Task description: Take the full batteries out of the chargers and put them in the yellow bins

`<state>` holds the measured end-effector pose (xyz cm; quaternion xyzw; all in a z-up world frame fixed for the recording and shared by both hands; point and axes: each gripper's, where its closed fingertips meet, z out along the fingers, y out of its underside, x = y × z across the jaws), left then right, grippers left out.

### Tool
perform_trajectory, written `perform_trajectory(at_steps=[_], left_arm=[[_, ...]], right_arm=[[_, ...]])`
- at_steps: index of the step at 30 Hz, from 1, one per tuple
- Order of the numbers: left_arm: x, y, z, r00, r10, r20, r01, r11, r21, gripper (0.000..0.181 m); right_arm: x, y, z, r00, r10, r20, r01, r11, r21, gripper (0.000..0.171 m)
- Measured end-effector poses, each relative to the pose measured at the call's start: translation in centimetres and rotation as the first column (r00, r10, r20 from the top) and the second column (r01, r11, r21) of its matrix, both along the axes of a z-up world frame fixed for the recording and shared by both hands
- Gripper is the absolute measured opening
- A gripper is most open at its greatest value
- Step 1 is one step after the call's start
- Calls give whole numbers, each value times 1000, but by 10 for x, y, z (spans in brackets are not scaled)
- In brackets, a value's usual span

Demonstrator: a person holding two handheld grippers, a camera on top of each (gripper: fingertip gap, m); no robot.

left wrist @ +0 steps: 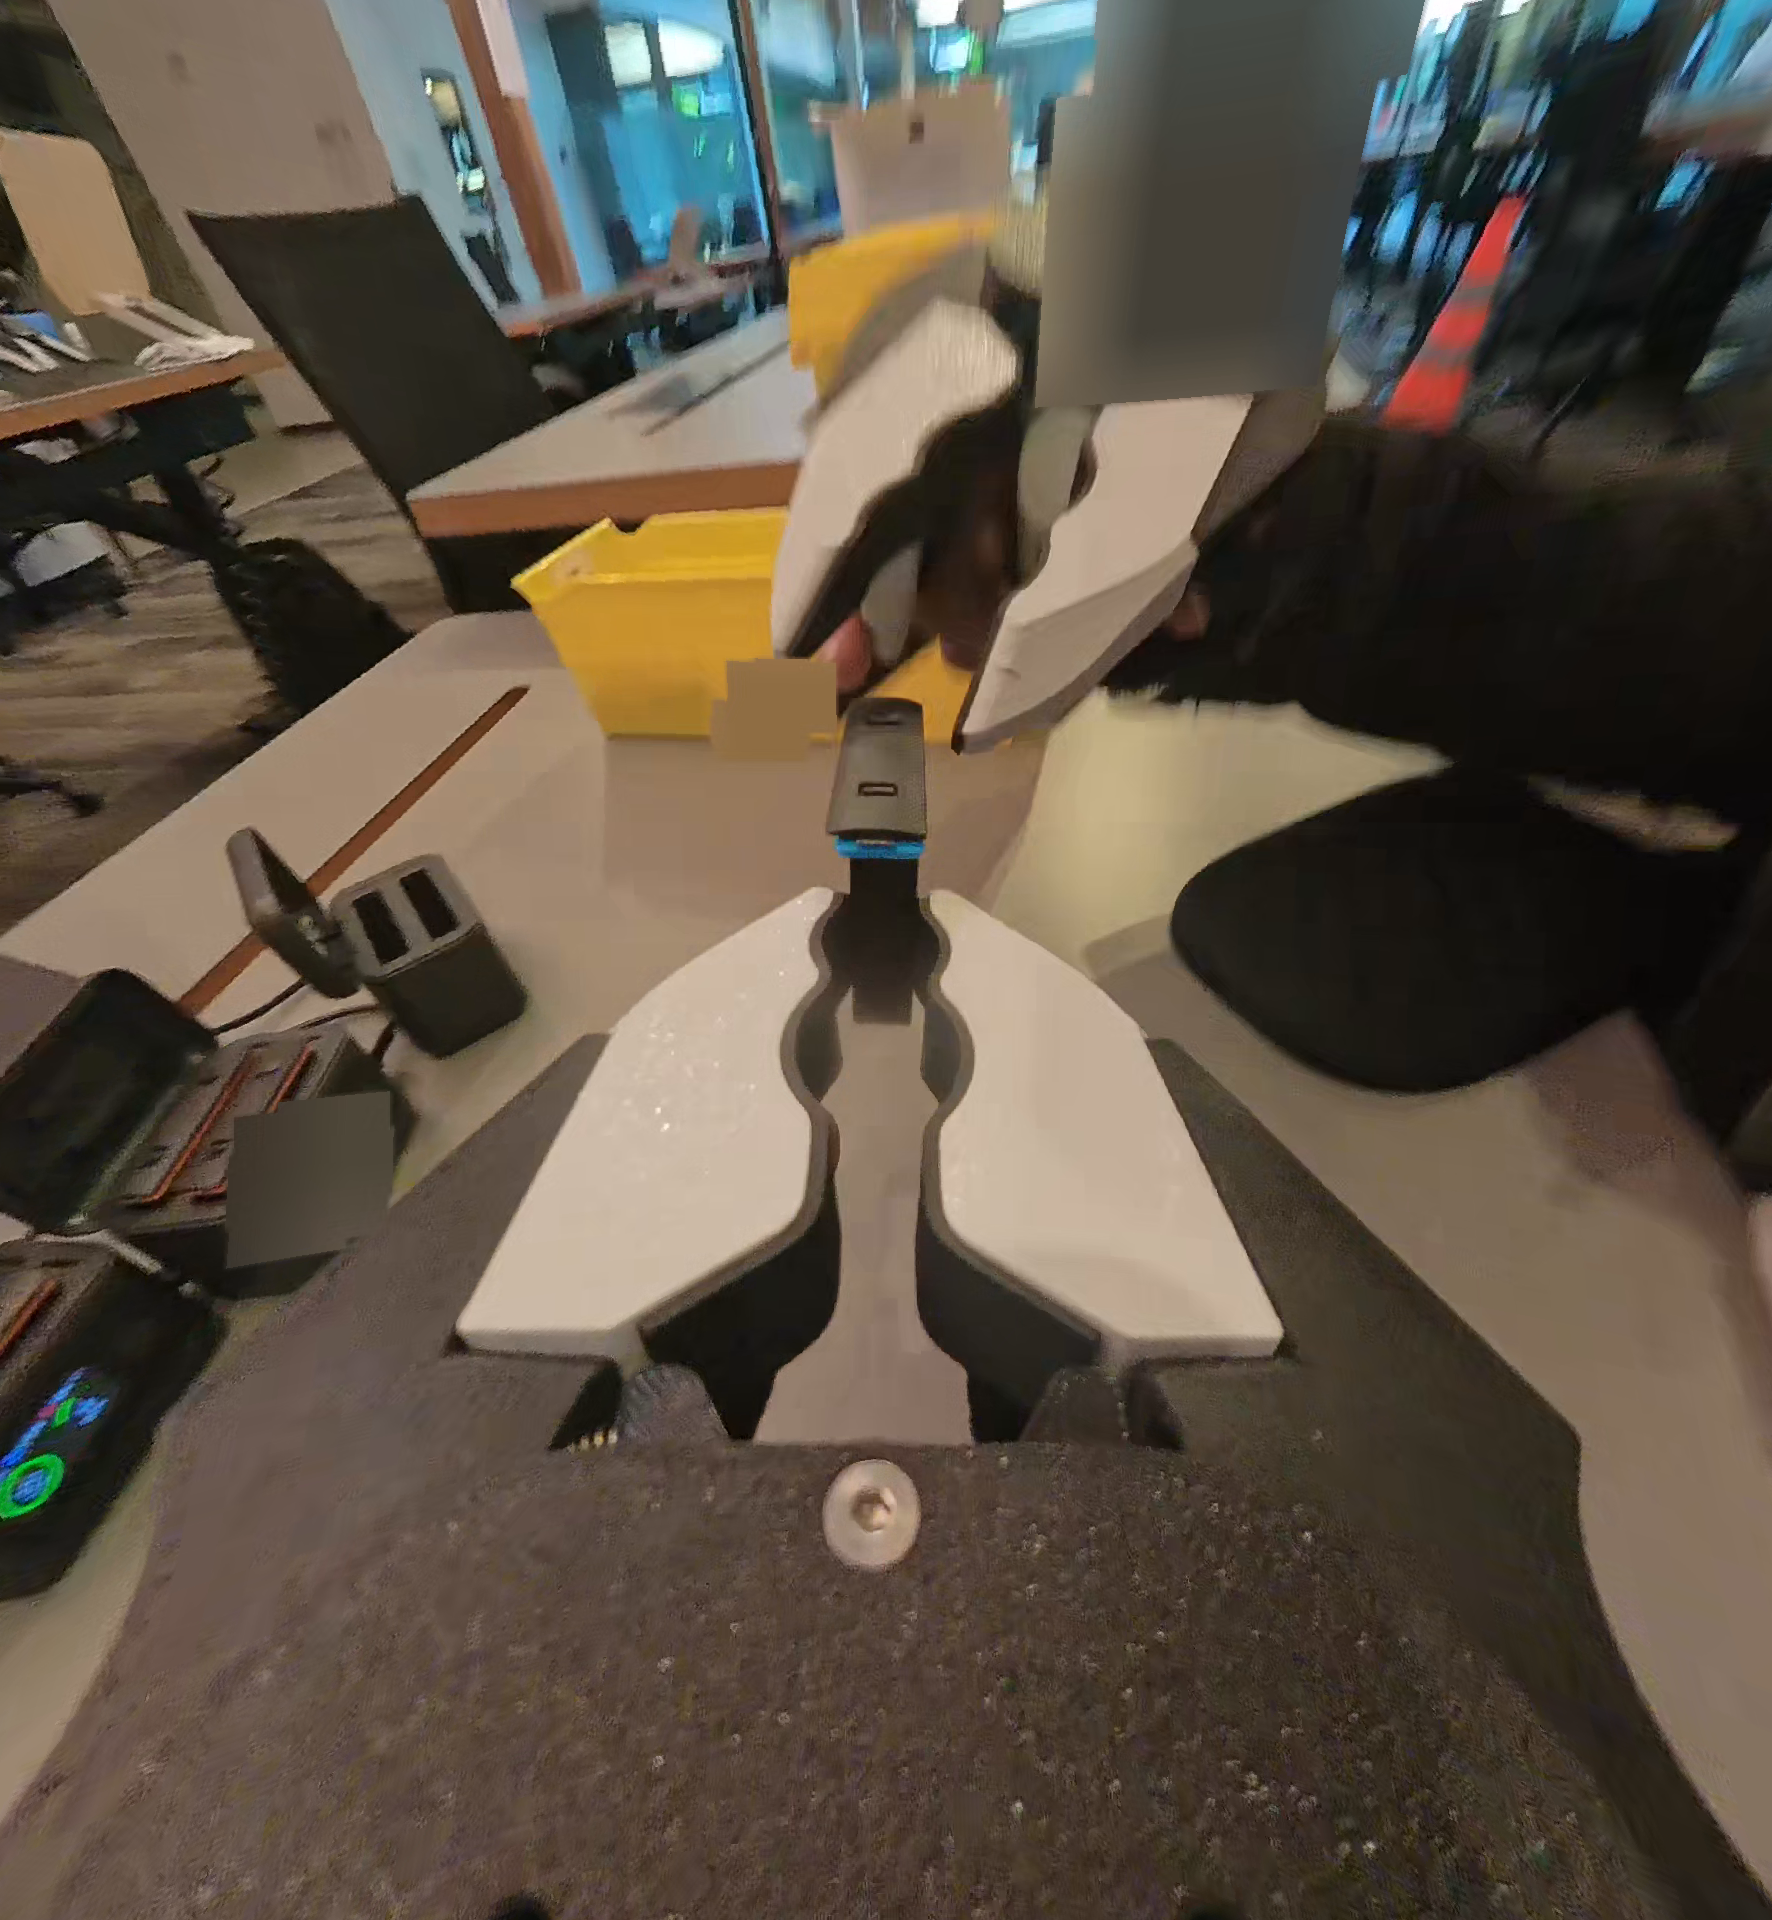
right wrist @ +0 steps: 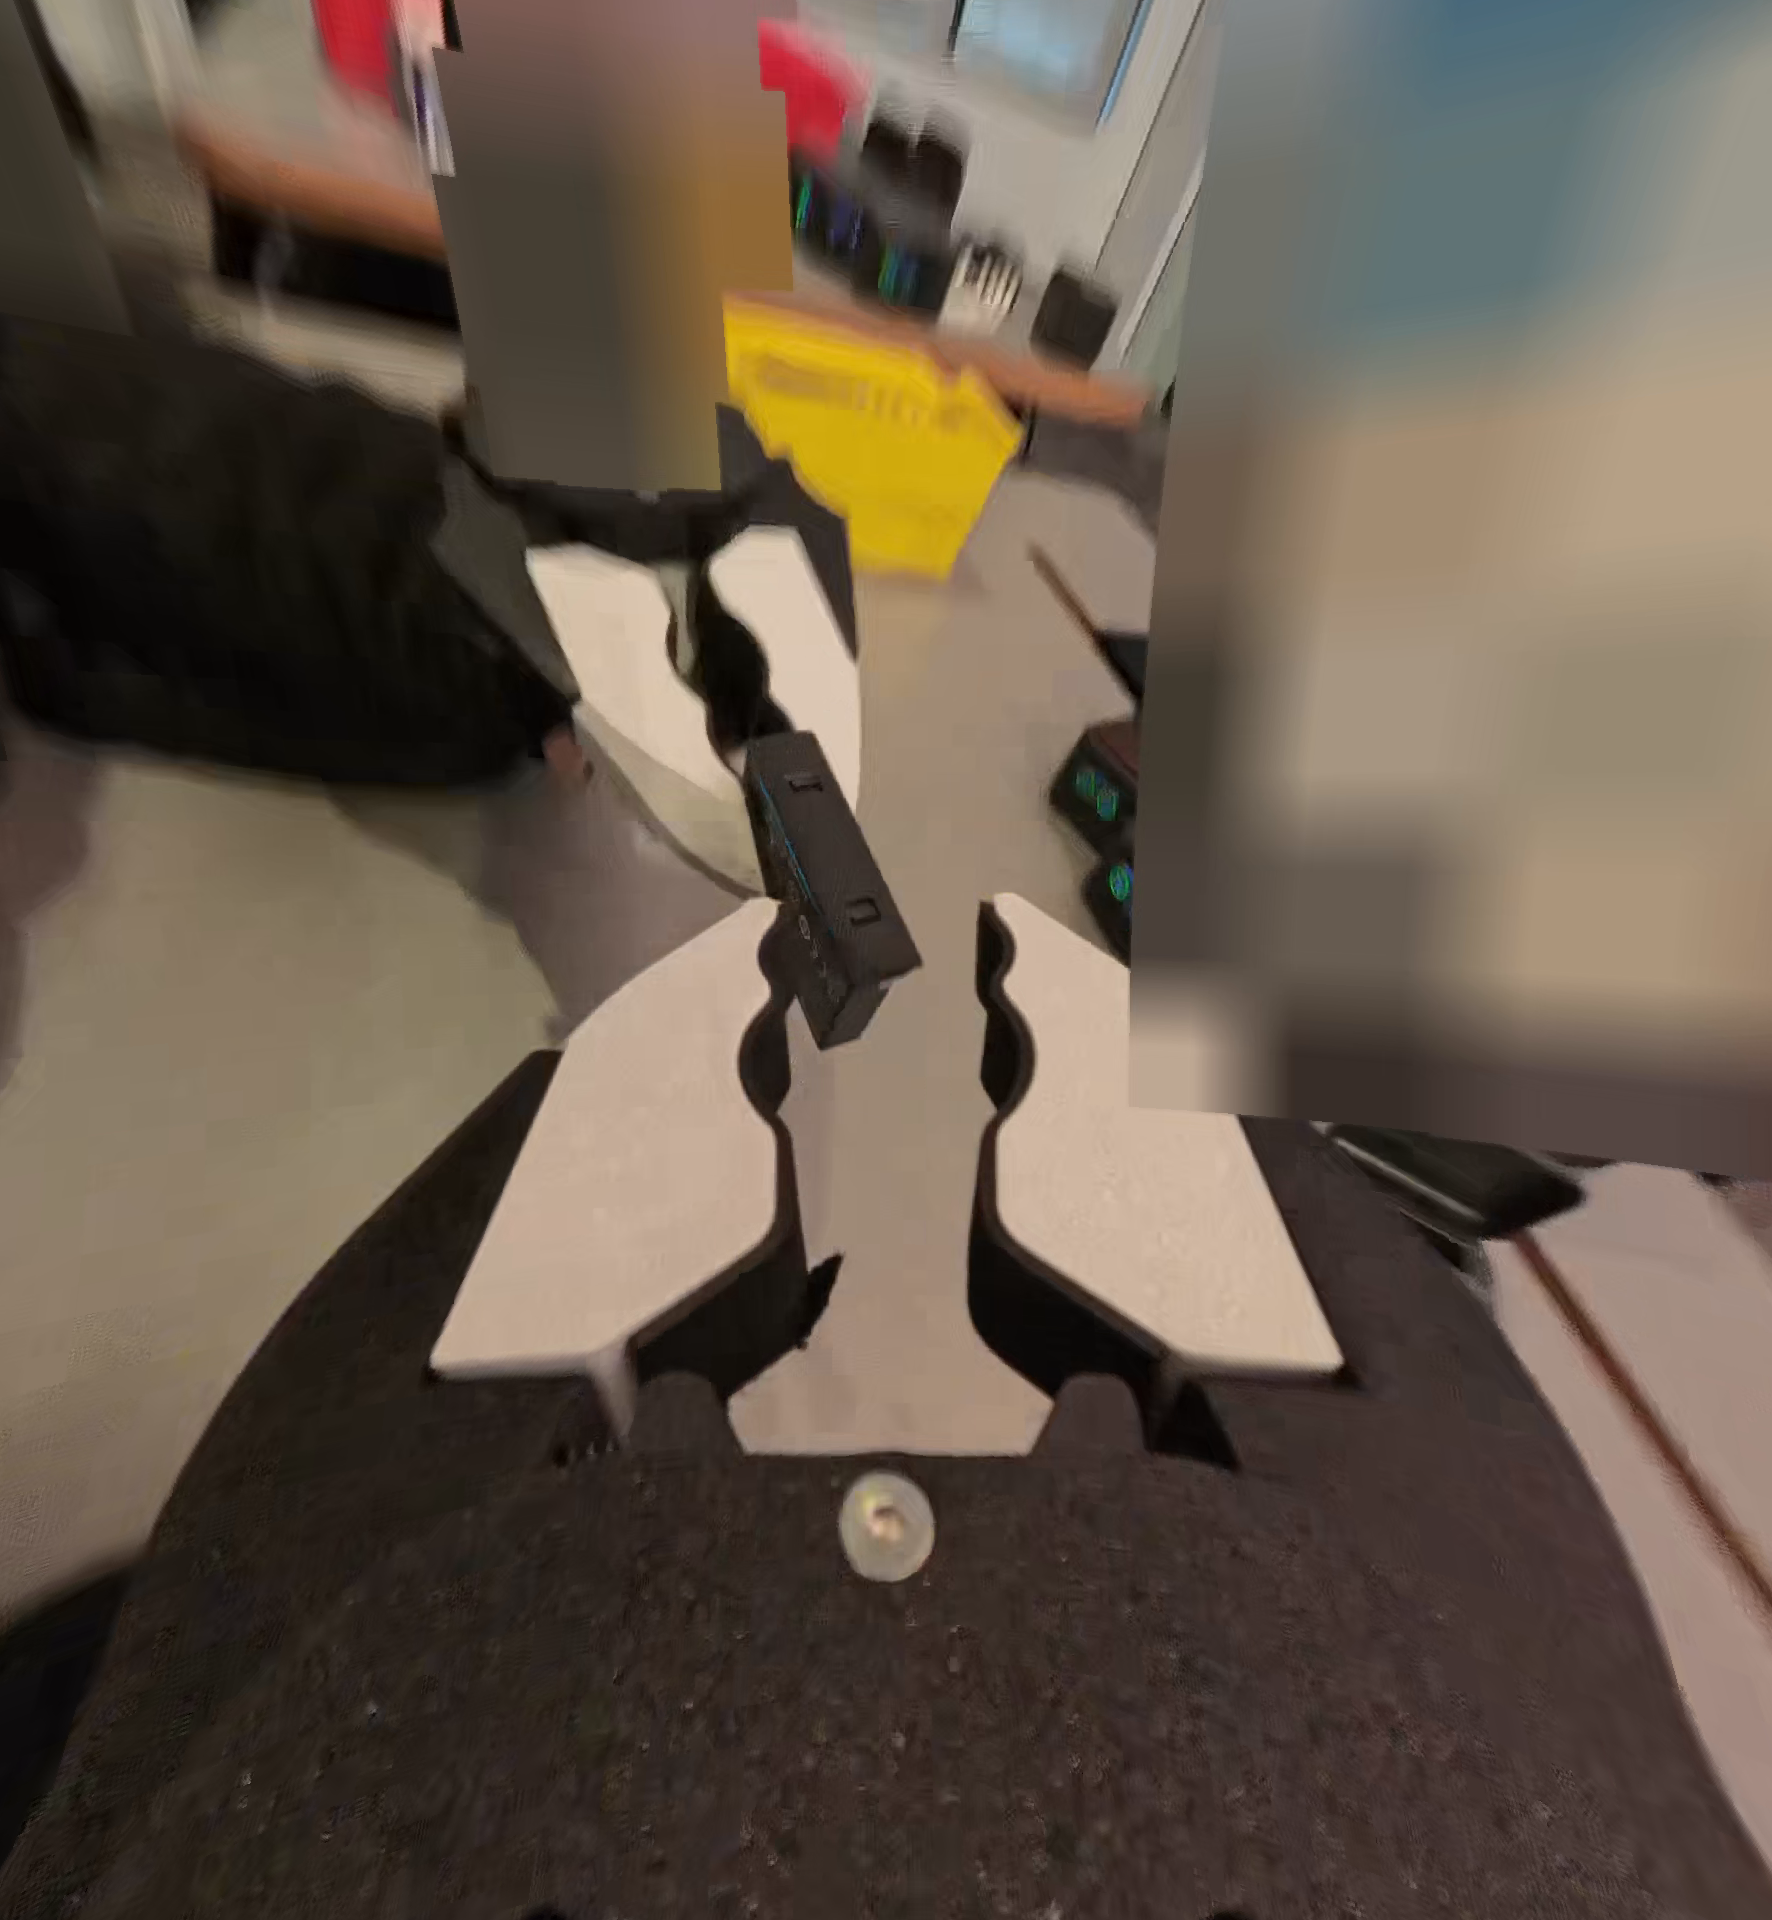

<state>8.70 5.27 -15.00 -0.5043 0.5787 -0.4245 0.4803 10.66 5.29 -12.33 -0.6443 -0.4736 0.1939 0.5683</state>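
The left tool (left wrist: pixel 877 904) is clenched on one end of a black battery (left wrist: pixel 877 774), which sticks out forward past its white fingertips; a bright blue strip shows on the battery just ahead of the grip. The right tool (right wrist: pixel 877 914) faces it with its jaws spread apart. In the right wrist view the battery's free end lies between those parted fingers, close against the left-hand one, though I cannot tell if it touches.

A yellow bin (left wrist: pixel 653 623) stands on the grey worktop (left wrist: pixel 570 831) just beyond both tools, and a second yellow bin (left wrist: pixel 861 281) sits farther back. Off to the left are a small black charger (left wrist: pixel 430 951) with open slots and a hinged lid, plus larger chargers (left wrist: pixel 40 1434) whose screen glows green and blue.

There are small markings on the battery and raised lettering on the bin wall, all too blurred to read.
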Motion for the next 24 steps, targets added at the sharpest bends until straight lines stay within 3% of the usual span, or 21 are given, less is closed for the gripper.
perform_trajectory(at_steps=[3,6,11,12,18,24], left_arm=[[5,1,-14,996,36,-81,-30,997,75,11],[5,3,-20,991,74,-110,-58,988,142,11],[3,16,-12,986,154,-63,-144,979,142,14],[2,22,-11,983,177,-51,-170,978,125,23],[-9,53,-9,956,290,32,-290,957,-5,18],[-13,65,-25,945,327,-1,-327,945,7,17]], right_arm=[[-9,-1,-18,936,33,351,-40,999,13,33],[-12,4,-33,831,44,555,-70,997,25,17],[-9,15,-26,779,86,621,-137,990,34,14],[-1,23,-21,757,71,650,-140,989,54,14],[69,115,3,591,7,806,-159,981,108,14],[110,189,-33,422,64,904,-199,980,24,14]])
